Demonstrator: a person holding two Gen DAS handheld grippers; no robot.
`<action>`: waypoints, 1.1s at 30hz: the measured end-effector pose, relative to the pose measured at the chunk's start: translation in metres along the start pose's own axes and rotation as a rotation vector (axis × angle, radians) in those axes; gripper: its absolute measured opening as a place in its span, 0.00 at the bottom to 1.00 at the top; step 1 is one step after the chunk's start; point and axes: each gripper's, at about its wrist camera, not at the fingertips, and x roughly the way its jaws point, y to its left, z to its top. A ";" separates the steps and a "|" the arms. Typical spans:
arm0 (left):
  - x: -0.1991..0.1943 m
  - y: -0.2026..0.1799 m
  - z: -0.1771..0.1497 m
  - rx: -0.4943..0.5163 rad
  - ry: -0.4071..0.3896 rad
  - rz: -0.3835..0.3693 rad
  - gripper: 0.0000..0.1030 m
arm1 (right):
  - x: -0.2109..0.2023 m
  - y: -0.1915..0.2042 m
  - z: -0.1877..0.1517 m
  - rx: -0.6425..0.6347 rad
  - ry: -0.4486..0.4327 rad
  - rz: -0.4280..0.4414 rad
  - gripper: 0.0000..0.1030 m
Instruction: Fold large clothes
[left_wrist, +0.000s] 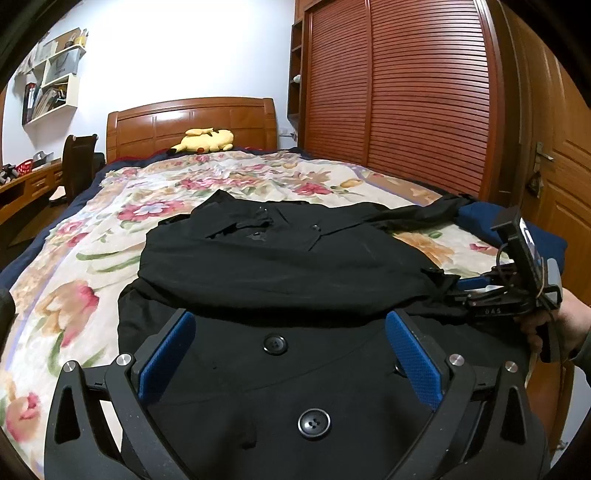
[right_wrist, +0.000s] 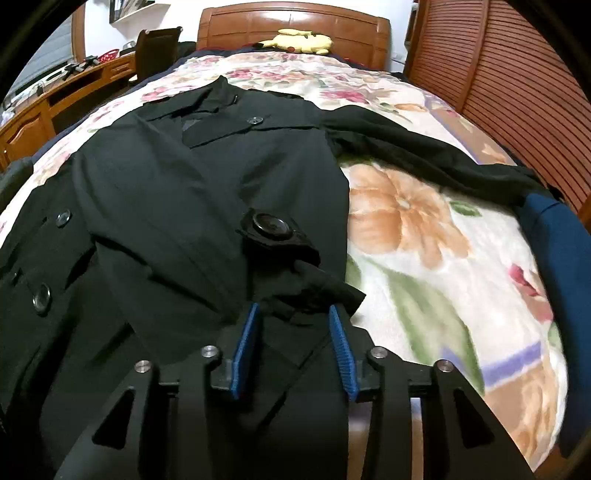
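Showing right claw (left_wrist: 466, 286) | only right wrist: cuff button (right_wrist: 272, 226)

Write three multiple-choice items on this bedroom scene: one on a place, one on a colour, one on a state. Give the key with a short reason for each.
1. Where does the yellow plush toy lie?
A. against the headboard
B. on the desk
C. on the coat

2. What colour are the pads of the left tongs?
A. red
B. blue
C. white

3. How does the far sleeve of the black coat lie?
A. folded across the chest
C. tucked under the collar
B. stretched out sideways over the floral blanket

Key: 1 A, the toy sits at the head of the bed by the wooden headboard. 2 B, both pads show blue. 3 B, the sleeve runs away from the coat toward the wardrobe.
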 end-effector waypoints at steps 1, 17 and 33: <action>0.001 -0.002 0.000 0.003 -0.002 0.001 1.00 | 0.002 -0.002 -0.002 0.008 -0.003 -0.005 0.52; 0.001 -0.008 0.004 0.013 -0.001 -0.016 1.00 | -0.018 -0.032 0.001 0.087 -0.032 0.079 0.63; 0.026 0.005 0.019 -0.037 0.003 0.001 1.00 | -0.002 -0.137 0.069 0.291 -0.119 -0.076 0.63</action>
